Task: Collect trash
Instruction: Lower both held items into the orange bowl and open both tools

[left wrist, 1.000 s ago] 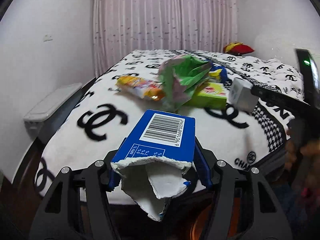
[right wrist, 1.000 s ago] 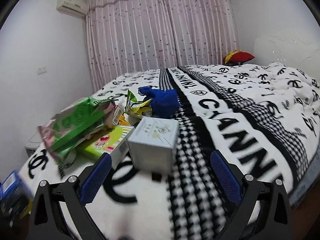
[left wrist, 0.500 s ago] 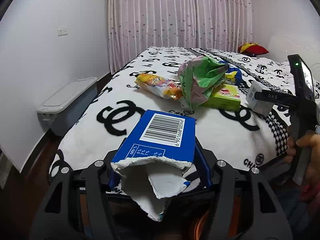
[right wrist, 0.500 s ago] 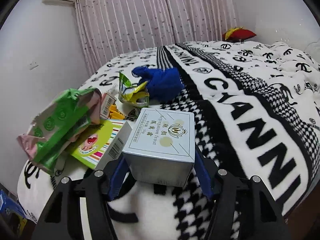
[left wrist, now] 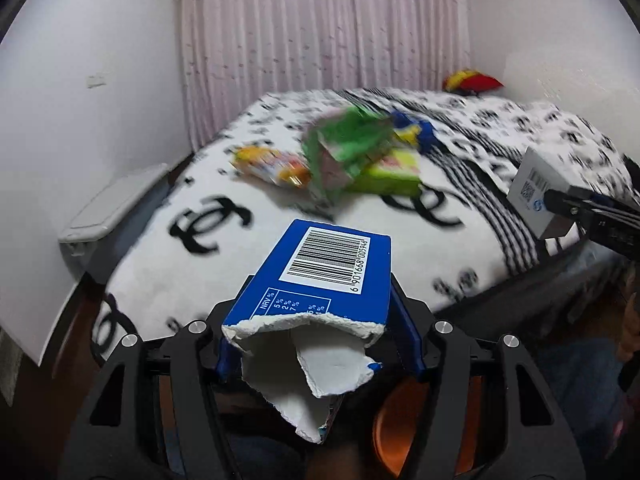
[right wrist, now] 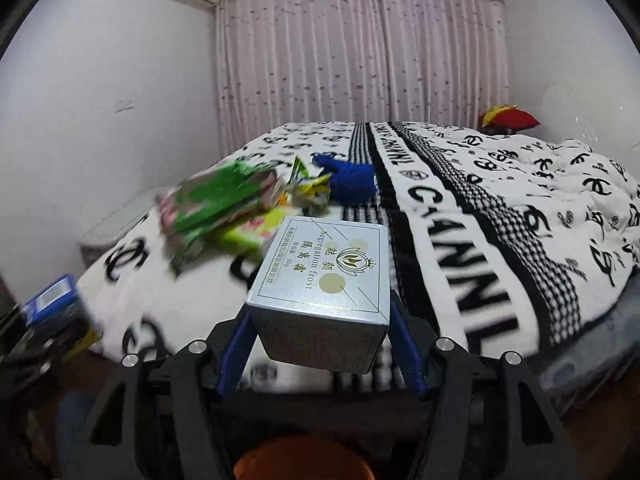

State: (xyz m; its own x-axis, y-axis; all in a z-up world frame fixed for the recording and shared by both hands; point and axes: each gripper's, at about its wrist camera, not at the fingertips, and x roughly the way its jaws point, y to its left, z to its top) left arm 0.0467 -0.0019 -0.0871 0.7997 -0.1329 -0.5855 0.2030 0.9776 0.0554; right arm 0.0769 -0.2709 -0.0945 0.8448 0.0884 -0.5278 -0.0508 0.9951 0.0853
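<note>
**Both grippers holding boxes in front of the bed**

The left gripper (left wrist: 318, 320) is clamping a torn blue box (left wrist: 324, 276) between its 2 blue pads, the barcode side facing up and the ripped white end hanging back toward the camera. The right gripper (right wrist: 320, 344) is squeezing a silver box (right wrist: 326, 280) with gold print on its top face; the box is sitting tilted between the pads, off the bed.

Ahead of both grippers the bed (right wrist: 500, 208) is lying under a black-and-white patterned blanket. More trash is resting on it, beyond the held boxes: a crumpled green wrapper (left wrist: 348, 144) leaning over a yellow-green box (left wrist: 390, 174), an orange-yellow snack bag (left wrist: 272, 164) to the left of them, and a blue cloth (right wrist: 352, 178) farther back. These are blurred, so fine detail cannot be told.

An orange bin (right wrist: 300, 462) is showing low between the right gripper's arms, below the silver box. In the left wrist view the silver box (left wrist: 536, 192) is appearing at the far right, gripped by the other tool.
</note>
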